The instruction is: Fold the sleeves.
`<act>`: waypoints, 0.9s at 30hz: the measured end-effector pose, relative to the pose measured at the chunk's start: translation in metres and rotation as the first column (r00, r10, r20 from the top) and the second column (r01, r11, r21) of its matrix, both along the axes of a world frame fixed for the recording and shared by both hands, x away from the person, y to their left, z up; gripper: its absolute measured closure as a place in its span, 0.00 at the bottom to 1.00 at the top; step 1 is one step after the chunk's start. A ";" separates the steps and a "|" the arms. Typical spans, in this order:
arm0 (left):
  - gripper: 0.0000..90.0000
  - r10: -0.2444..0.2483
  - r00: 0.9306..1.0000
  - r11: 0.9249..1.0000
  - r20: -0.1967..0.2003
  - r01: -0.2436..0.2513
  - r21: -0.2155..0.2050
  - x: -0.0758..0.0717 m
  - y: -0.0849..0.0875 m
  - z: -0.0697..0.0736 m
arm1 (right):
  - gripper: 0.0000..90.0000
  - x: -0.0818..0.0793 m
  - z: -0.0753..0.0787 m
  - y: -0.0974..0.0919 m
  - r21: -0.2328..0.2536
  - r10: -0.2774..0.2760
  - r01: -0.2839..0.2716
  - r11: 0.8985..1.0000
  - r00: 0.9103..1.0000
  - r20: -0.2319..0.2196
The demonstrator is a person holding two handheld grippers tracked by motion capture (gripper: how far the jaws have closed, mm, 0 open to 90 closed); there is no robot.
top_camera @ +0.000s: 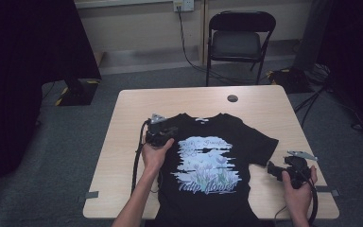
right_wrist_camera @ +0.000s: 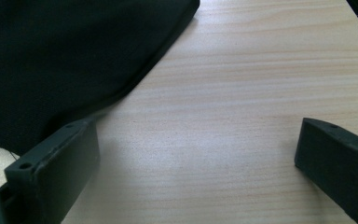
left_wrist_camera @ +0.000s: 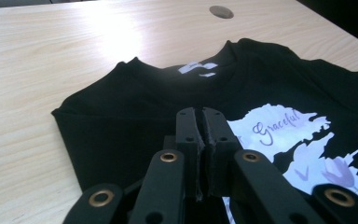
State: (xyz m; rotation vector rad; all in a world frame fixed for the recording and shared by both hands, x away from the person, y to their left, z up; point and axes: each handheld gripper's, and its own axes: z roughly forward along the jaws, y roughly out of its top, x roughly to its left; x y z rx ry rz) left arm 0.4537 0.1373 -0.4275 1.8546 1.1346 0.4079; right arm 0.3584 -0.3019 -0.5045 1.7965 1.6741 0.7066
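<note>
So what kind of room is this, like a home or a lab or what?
Probably a lab or recording workspace rather than a home: a light wooden table on grey carpet, a folding chair by a wall outlet, dark curtains, and cables on the floor.

A black T-shirt with a pale tulip print lies flat, face-up, mid-table.

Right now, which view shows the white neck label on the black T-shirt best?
The left gripper view: the neck label sits close and lit inside the collar. The high view gives a tiny white fleck; the right gripper view catches plain black T-shirt cloth.
</note>
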 end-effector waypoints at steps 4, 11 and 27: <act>0.96 -0.010 1.000 1.000 0.002 0.010 0.001 0.001 -0.006 0.001 | 0.00 0.000 0.000 0.000 0.000 0.000 0.000 1.000 1.000 0.000; 0.96 -0.017 1.000 1.000 -0.012 0.017 -0.001 0.007 -0.014 0.000 | 0.00 0.000 0.000 0.000 0.000 0.000 0.000 1.000 1.000 0.000; 0.96 -0.047 0.998 0.998 -0.049 0.049 0.029 0.013 -0.036 -0.008 | 0.00 0.000 0.000 0.000 0.001 0.000 0.000 1.000 1.000 0.000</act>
